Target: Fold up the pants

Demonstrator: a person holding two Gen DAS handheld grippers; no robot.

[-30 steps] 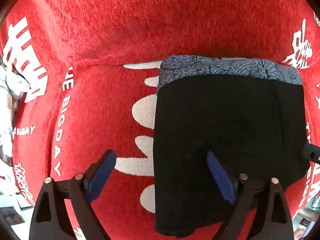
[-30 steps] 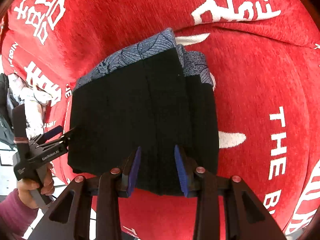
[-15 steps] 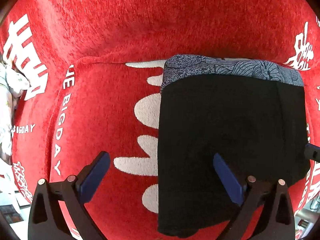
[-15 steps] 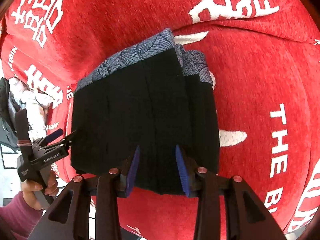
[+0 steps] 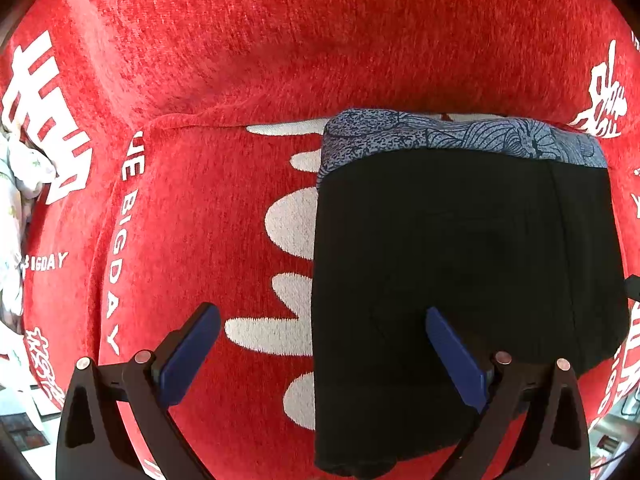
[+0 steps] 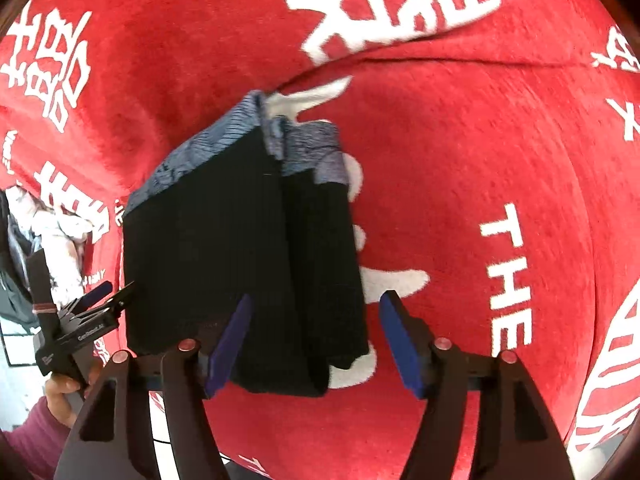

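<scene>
The black pants (image 5: 460, 264) lie folded into a compact rectangle on the red cushion, with a blue-grey patterned waistband (image 5: 460, 140) at the far edge. They also show in the right wrist view (image 6: 240, 256). My left gripper (image 5: 320, 352) is open and empty, its jaws wide apart astride the pants' left edge near the front. My right gripper (image 6: 316, 344) is open and empty, its jaws astride the pants' near right corner. The left gripper also shows at the left in the right wrist view (image 6: 100, 300).
A red cover (image 5: 200, 200) with white lettering drapes the seat and backrest (image 5: 320, 40). A pale crumpled cloth (image 5: 16, 200) lies at the far left. The seat's front edge runs just under both grippers.
My right gripper has opened from a narrow gap to wide apart, letting go of the pants' near edge, and shifted a little. My left gripper drew back slightly and stays open.
</scene>
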